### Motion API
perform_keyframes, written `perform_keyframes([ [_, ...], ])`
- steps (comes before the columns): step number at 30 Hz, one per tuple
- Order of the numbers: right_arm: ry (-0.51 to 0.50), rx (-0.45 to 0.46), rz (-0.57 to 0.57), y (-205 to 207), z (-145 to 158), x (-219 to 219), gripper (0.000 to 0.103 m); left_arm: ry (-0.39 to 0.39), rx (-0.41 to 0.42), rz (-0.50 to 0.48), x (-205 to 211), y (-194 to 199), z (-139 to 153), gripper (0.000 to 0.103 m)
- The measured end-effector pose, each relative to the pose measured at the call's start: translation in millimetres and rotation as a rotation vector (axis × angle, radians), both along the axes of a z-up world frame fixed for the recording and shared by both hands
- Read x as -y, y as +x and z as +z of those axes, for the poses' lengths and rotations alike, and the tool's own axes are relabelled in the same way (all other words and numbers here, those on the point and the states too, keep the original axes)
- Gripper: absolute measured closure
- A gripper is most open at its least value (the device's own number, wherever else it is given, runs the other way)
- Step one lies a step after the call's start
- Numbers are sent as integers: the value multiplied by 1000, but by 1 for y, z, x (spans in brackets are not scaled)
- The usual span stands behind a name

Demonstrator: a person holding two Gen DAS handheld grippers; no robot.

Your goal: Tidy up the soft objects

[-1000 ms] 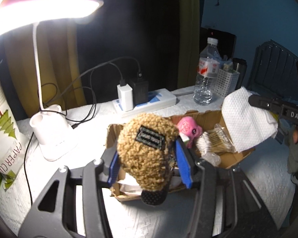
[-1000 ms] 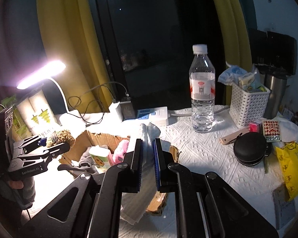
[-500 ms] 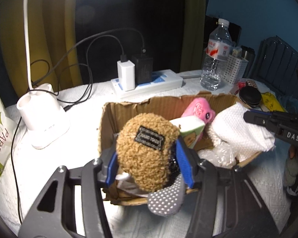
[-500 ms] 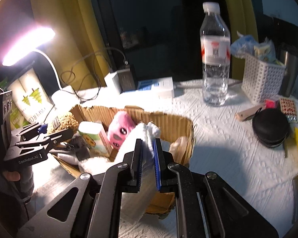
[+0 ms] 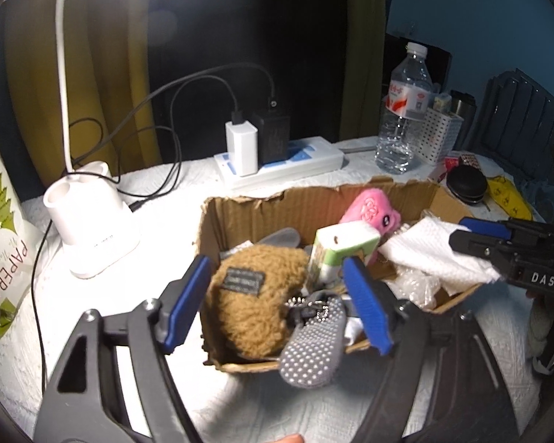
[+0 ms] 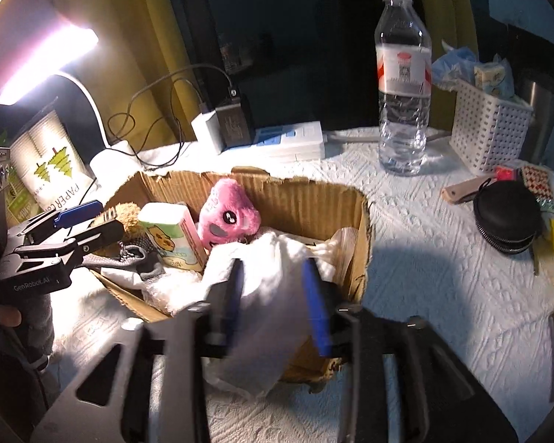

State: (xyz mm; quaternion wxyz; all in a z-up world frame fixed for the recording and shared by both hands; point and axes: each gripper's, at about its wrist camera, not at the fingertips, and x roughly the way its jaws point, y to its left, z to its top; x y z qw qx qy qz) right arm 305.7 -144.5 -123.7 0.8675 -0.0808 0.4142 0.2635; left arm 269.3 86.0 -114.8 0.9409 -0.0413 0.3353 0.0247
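Brown plush lies in the box at its near left corner, grey dotted sock draped over the near rim beside it. Left gripper jaws spread wide either side of the plush, not pinching it. White cloth hangs over the box's right near rim, loose between the right gripper jaws, which stand apart. Pink plush and tissue pack sit upright mid-box. Bottle, white basket, power strip along the table's far edge; lamp base left of the box.
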Motion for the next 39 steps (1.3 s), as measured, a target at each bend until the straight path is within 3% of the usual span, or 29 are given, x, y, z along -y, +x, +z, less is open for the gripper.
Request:
perform_keyframes([
  [7, 4, 38, -14, -11, 17, 4, 61, 3, 59, 6, 2, -18, 20, 18],
  [39, 30, 197, 10, -122, 84, 14, 49, -1, 191, -68, 49, -134, 75, 17],
])
